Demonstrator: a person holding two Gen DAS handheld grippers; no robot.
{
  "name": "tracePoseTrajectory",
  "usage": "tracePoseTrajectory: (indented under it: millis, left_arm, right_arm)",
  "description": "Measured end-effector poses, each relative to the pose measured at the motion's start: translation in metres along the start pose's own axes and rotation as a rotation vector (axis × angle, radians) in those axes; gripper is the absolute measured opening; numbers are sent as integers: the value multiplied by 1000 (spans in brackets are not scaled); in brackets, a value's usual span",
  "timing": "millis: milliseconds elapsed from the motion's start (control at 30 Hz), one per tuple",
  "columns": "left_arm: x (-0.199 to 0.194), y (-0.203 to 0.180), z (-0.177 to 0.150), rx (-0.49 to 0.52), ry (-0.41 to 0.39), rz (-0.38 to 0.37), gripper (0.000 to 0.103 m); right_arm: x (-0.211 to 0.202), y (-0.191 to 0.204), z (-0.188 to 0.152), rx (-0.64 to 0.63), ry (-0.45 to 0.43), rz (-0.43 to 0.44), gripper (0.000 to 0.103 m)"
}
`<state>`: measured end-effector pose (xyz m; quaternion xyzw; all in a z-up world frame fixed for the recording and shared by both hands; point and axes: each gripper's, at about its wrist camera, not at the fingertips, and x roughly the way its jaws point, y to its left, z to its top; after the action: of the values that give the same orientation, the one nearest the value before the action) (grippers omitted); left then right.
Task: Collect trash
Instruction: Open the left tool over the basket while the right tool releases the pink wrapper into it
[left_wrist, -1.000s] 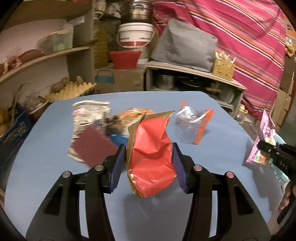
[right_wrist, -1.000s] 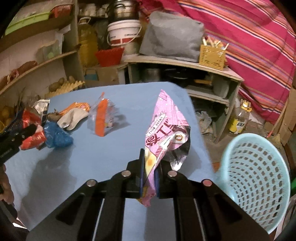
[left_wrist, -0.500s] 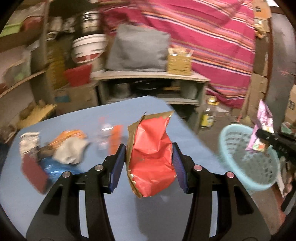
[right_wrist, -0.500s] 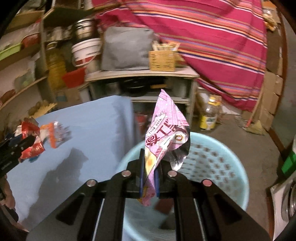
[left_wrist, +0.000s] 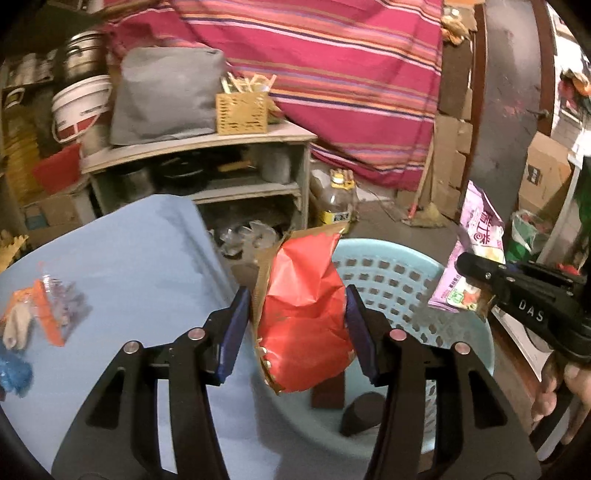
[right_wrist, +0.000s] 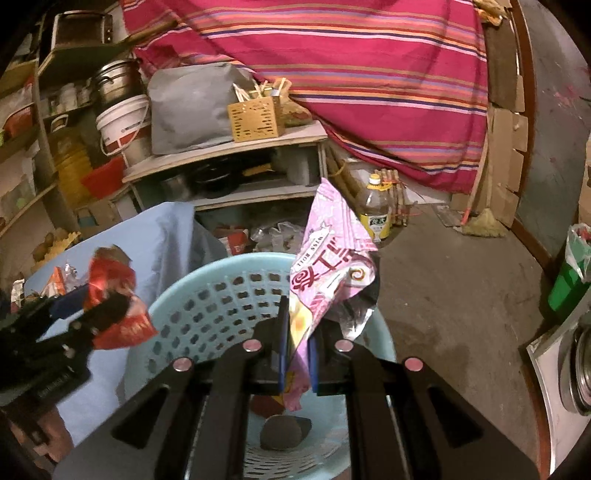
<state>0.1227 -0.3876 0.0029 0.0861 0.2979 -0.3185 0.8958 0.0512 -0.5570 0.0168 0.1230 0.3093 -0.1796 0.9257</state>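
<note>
- We held the left gripper (left_wrist: 295, 325) over the near rim of the pale blue basket (left_wrist: 399, 280), and its jaws were clamped on a red wrapper (left_wrist: 306, 321).
- The red wrapper was crumpled and glossy, puffed out between the blue pads, with a torn golden-brown edge along its top and left side; we could read no print on it.
- The left jaws stood about half apart, with the bag filling the gap between them.
- We held the right gripper (right_wrist: 297, 354) above the same basket, its jaws pressed together on a pink wrapper (right_wrist: 328, 258).
- The pink wrapper stood upright from the jaws, creased, with a silver inner lining showing at its right side and its lower end hanging into the basket.
- On the pink wrapper we read "SWISS ROLL" along a white band, beside large dark-pink characters and a rose mark.
- On the right gripper's black body, seen from the left wrist, we read the letters "DAS".
- A yellow label showed on a bottle (right_wrist: 376, 206) on the floor; its writing was too small to read.
- More trash lay on the blue desk (left_wrist: 129, 258): an orange-and-clear packet (left_wrist: 51, 306), a blue scrap (left_wrist: 13, 369).
- Dark items sat at the basket's bottom.
</note>
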Motion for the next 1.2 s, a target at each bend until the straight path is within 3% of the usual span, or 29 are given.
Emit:
tracePoseTrajectory:
  millis: [167, 300, 467, 733, 767, 800, 867, 1033, 1100, 1200]
  left_arm:
    - [16, -15, 2, 18, 21, -6, 54]
    - [17, -17, 5, 15, 21, -17, 81]
    - [0, -9, 6, 32, -17, 31, 92]
    - [-36, 43, 3, -40, -43, 109, 97]
    - [-38, 47, 2, -44, -42, 119, 97]
    - [-42, 54, 1, -46, -43, 133, 97]
    - [-49, 65, -2, -47, -45, 155, 97]
    - [-67, 100, -14, -63, -43, 222, 98]
    - [-73, 117, -18, -82, -41, 246, 98]
    - [-82, 144, -24, -110, -36, 287, 98]
  right_arm:
    - [3, -10, -4, 12, 15, -4, 9]
    - [3, -16, -6, 21, 22, -7, 9]
    - [6, -12, -6, 18, 35, 5, 9]
    - [19, 14, -10, -20, 83, 25, 13]
    - [21, 17, -11, -27, 91, 17, 23]
    - [23, 20, -12, -33, 102, 9, 47]
    - [26, 25, -15, -39, 109, -1, 64]
    - [25, 33, -15, -12, 111, -13, 66]
    - [24, 40, -15, -17, 103, -14, 78]
    - [22, 58, -15, -58, 85, -37, 80]
